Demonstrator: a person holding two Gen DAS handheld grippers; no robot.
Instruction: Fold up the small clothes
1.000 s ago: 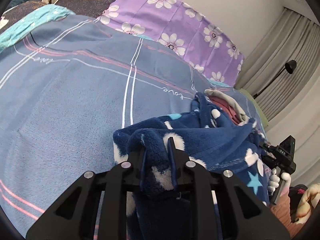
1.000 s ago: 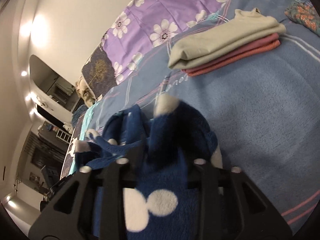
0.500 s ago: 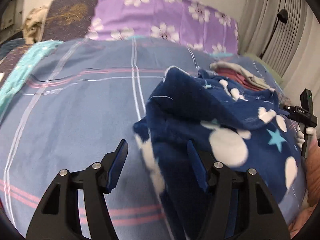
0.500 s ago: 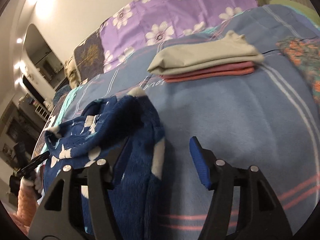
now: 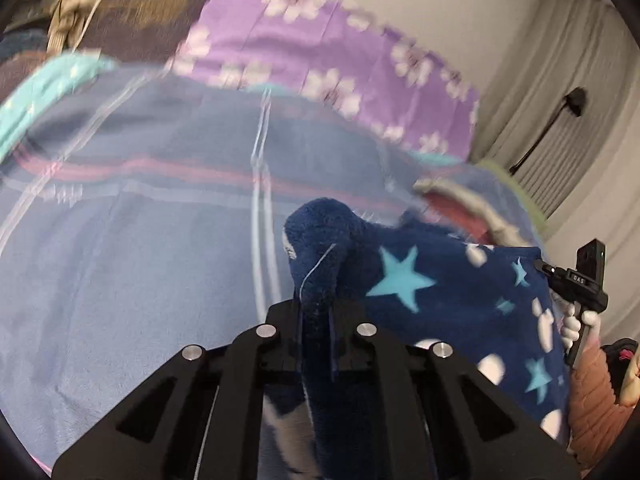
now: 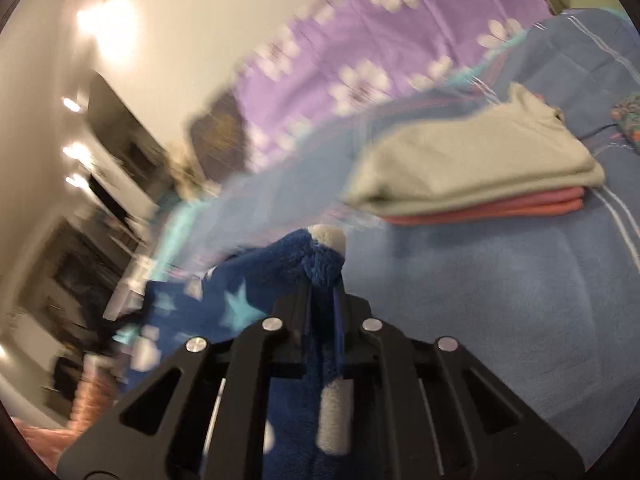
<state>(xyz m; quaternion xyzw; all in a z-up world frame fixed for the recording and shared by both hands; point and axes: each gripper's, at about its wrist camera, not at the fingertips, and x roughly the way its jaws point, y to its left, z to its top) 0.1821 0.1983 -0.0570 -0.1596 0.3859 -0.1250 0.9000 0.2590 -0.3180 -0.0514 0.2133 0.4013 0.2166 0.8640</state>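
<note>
Both tongs are pinching the same navy fleece (image 5: pixel 440 280), a starred and dotted small garment. The left tongs (image 5: pixel 316 308) are pressed onto a bunched corner that pokes up between the fingers; the right tongs (image 6: pixel 324 300) clamp another corner, tipped with a white patch. The fleece stretches between the two, the rest of it hanging below and toward the person.

Ahead and right of the right tongs, on the blue blanket (image 6: pixel 520 300), lies a neat stack (image 6: pixel 472 176): a beige piece folded on top of a coral one. Those two look finished. In the left view the stack sits just past the fleece.

The fleece itself looks only at the start: held out by two corners, not yet laid flat or doubled over. A patterned cloth (image 6: pixel 630 120) at the far right edge may wait too, though I cannot tell.
</note>
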